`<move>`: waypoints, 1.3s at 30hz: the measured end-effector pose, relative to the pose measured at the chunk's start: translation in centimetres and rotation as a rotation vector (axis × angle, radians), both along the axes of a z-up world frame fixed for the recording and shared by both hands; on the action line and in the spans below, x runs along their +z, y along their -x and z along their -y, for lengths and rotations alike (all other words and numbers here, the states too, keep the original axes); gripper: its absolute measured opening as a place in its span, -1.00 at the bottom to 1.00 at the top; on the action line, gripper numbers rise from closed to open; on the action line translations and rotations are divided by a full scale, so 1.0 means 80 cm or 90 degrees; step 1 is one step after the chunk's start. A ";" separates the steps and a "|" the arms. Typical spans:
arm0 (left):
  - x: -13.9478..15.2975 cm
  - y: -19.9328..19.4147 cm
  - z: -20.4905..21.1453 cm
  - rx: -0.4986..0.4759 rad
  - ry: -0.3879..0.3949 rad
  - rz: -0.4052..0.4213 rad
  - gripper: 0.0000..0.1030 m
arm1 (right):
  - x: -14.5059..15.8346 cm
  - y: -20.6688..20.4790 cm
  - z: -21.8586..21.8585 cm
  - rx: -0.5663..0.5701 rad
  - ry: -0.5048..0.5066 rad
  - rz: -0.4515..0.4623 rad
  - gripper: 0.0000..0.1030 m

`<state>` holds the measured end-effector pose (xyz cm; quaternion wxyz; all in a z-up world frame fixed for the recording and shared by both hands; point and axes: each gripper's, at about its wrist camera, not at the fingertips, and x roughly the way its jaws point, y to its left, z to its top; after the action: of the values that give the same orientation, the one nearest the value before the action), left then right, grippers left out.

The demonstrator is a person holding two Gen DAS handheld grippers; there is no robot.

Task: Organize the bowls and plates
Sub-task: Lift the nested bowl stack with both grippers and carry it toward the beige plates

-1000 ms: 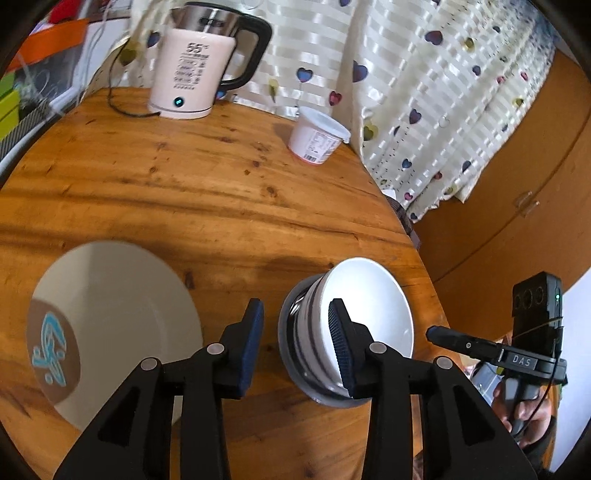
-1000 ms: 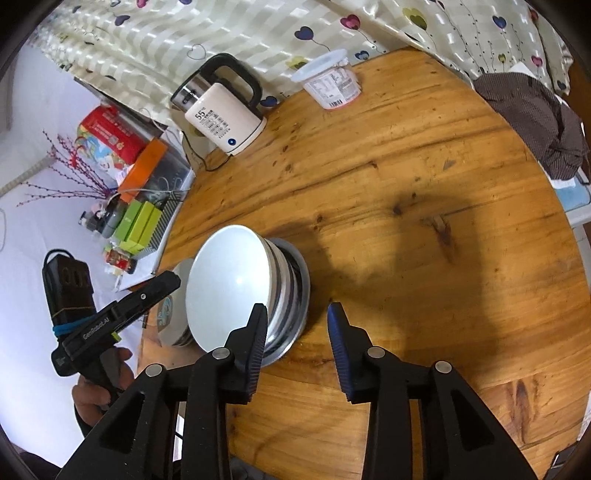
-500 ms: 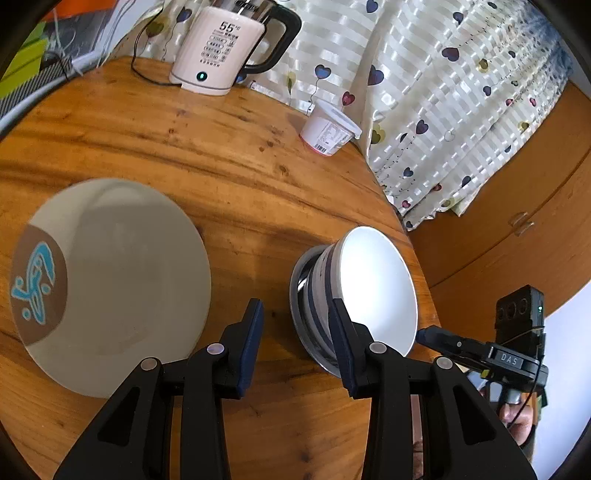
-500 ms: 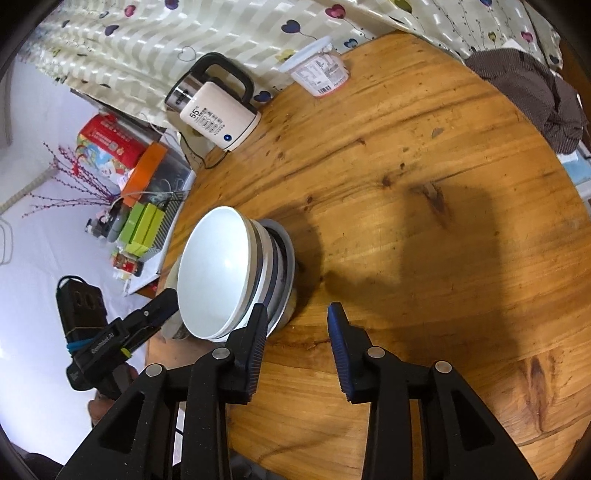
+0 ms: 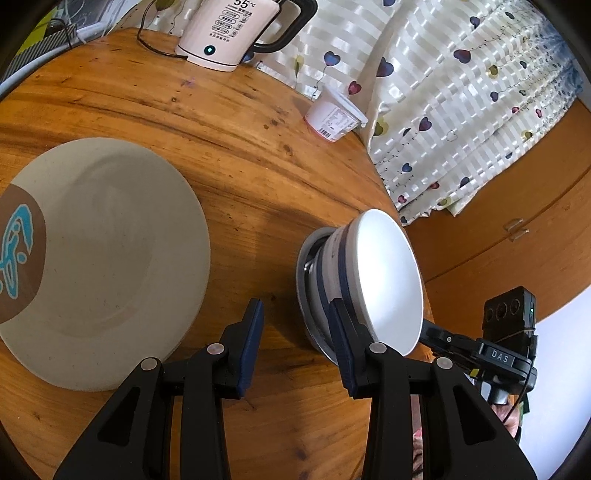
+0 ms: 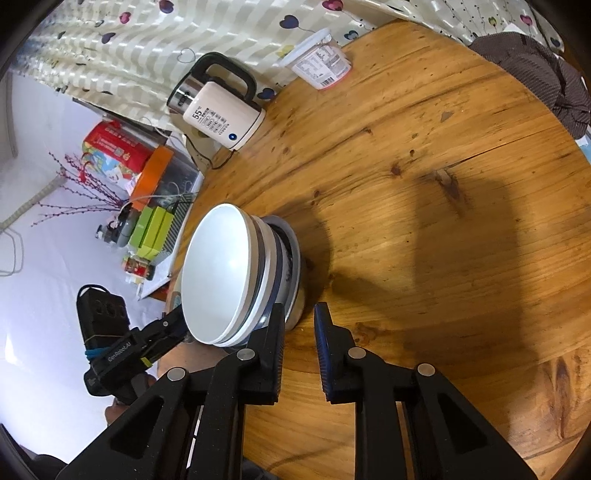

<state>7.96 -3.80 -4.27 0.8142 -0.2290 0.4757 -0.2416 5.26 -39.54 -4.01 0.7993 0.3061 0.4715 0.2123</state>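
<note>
My left tongs (image 5: 293, 332) are apart, with nothing between the 2 blue pads. My right tongs (image 6: 300, 334) also stand apart and hold nothing, but the gap there is smaller.

The stack of bowls (image 5: 360, 284) sits on the round wooden table (image 5: 229, 147). In my left view it is at 3 o'clock from the middle of the picture, near the table's edge. The top bowl is white inside. Under it I can see blue bands on the sides, and a gray dish at the bottom. The right pad of my left tongs is in front of the stack's near side; I cannot tell if it touches.

In my right view the stack (image 6: 236, 277) is at 9 o'clock from the middle, just past the left pad of my right tongs.

Only my left view shows the big pale plate (image 5: 107, 258). It lies flat on the table at 9 o'clock, apart from the bowls, and has a brown patch with a blue squiggle on it.

Only my right view shows the dark cloth (image 6: 535, 74) at 2 o'clock and the colored boxes (image 6: 151, 232) off the table at 9 o'clock.

Both views show the white kettle (image 5: 232, 33) reading 55 and the small white tub (image 5: 334, 118) at the far edge by the heart curtain (image 5: 461, 92).
</note>
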 end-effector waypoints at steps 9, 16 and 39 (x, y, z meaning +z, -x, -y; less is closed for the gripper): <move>-0.008 -0.011 0.003 0.001 -0.009 -0.023 -0.27 | -0.005 -0.013 -0.006 0.014 -0.001 -0.009 -0.66; -0.010 -0.016 0.005 0.001 0.001 -0.030 -0.33 | -0.013 -0.019 -0.004 0.014 -0.004 -0.018 -0.66; -0.014 -0.030 0.028 -0.031 0.008 -0.021 -0.82 | -0.018 -0.027 -0.003 0.030 -0.049 -0.018 -0.86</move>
<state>10.32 -6.05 -5.38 0.7986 -0.2265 0.4931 -0.2603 7.43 -39.33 -5.45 0.7748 0.3286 0.4816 0.2447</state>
